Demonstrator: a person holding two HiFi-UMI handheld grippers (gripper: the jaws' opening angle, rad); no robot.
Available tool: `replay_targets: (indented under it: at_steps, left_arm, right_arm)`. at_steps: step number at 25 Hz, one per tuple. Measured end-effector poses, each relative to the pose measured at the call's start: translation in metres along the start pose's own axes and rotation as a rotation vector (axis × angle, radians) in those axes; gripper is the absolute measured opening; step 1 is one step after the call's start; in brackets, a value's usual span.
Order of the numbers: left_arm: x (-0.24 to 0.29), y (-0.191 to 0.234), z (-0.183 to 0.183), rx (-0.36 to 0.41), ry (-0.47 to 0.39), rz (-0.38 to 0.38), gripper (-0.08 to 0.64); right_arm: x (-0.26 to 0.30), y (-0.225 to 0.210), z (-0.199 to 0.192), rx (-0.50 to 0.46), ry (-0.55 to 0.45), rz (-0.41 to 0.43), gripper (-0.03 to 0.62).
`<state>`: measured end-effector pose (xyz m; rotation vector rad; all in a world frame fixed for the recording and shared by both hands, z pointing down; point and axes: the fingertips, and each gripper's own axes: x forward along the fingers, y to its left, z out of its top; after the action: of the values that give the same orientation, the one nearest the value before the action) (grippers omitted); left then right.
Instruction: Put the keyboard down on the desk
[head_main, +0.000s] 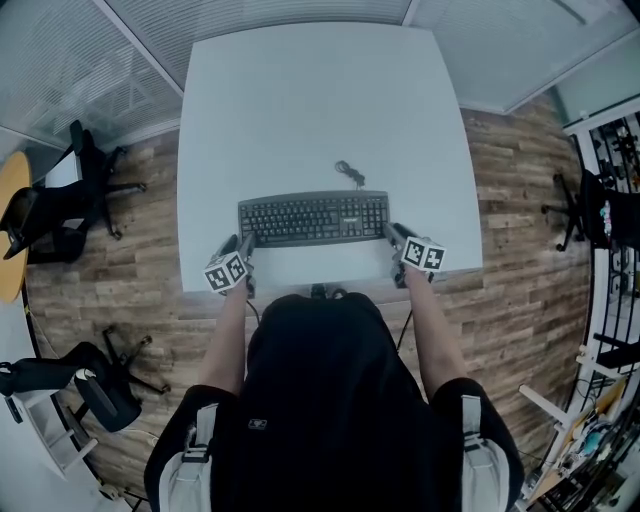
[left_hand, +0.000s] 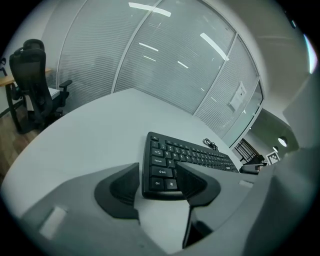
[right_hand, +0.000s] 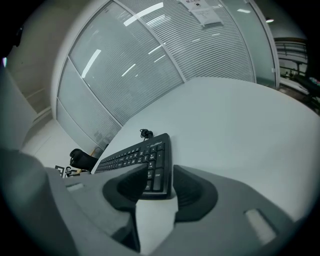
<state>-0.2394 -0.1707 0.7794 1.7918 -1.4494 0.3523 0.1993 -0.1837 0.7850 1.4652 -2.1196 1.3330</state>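
The person wears a black short-sleeved top (head_main: 310, 380), with pale grey straps (head_main: 195, 440) beside it at each shoulder. Ahead of the top, the left gripper (head_main: 245, 240) and the right gripper (head_main: 392, 232) have grey bodies, dark rounded pads (left_hand: 122, 187), and white cubes (head_main: 226, 272) bearing black square markers.

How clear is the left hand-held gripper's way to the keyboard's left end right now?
Probably clear, so yes. The left hand-held gripper is right at the left end of the keyboard, jaws apart, with the near corner showing between them and neither pad pressing it. Only bare desk lies in between.
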Motion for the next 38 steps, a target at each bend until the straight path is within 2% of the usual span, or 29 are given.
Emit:
replay_targets:
  at_steps: [2, 4, 6, 7, 8, 9, 12, 14, 20, 28, 38]
  left_arm:
    - [-0.006, -0.002, 0.005, 0.023, -0.014, 0.01, 0.222]
    - [-0.012, -0.006, 0.007, 0.045, -0.028, 0.007, 0.219]
    - [-0.018, -0.016, 0.01, 0.068, -0.046, -0.019, 0.147]
    - [-0.022, -0.023, 0.011, 0.076, -0.053, -0.044, 0.077]
    - [-0.025, -0.03, 0.011, 0.077, -0.053, -0.075, 0.029]
    - [-0.027, -0.037, 0.01, 0.071, -0.049, -0.107, 0.011]
    - [-0.036, -0.051, 0.01, 0.054, -0.047, -0.167, 0.009]
    - [-0.041, -0.058, 0.011, 0.054, -0.052, -0.181, 0.009]
    - [-0.055, -0.068, 0.004, 0.053, -0.046, -0.198, 0.009]
    - [-0.067, -0.077, -0.004, 0.058, -0.045, -0.187, 0.011]
    - [-0.081, -0.097, -0.015, 0.082, -0.048, -0.185, 0.011]
  right_arm:
    - [-0.003, 0.002, -0.001, -0.007, 0.007, 0.031, 0.148]
    - [-0.007, 0.008, -0.001, -0.051, 0.012, 0.07, 0.074]
    - [-0.013, 0.02, 0.002, -0.121, 0.013, 0.114, 0.02]
    - [-0.016, 0.026, 0.002, -0.159, 0.018, 0.132, 0.003]
    - [-0.019, 0.031, 0.001, -0.196, 0.03, 0.145, 0.003]
    - [-0.022, 0.035, -0.001, -0.234, 0.049, 0.152, 0.003]
    - [-0.026, 0.041, -0.008, -0.342, 0.099, 0.154, 0.002]
    - [-0.029, 0.043, -0.009, -0.371, 0.107, 0.155, 0.002]
    - [-0.042, 0.04, -0.013, -0.377, 0.103, 0.157, 0.002]
    - [-0.05, 0.034, -0.02, -0.415, 0.123, 0.144, 0.002]
    - [-0.065, 0.035, -0.024, -0.433, 0.1, 0.153, 0.002]
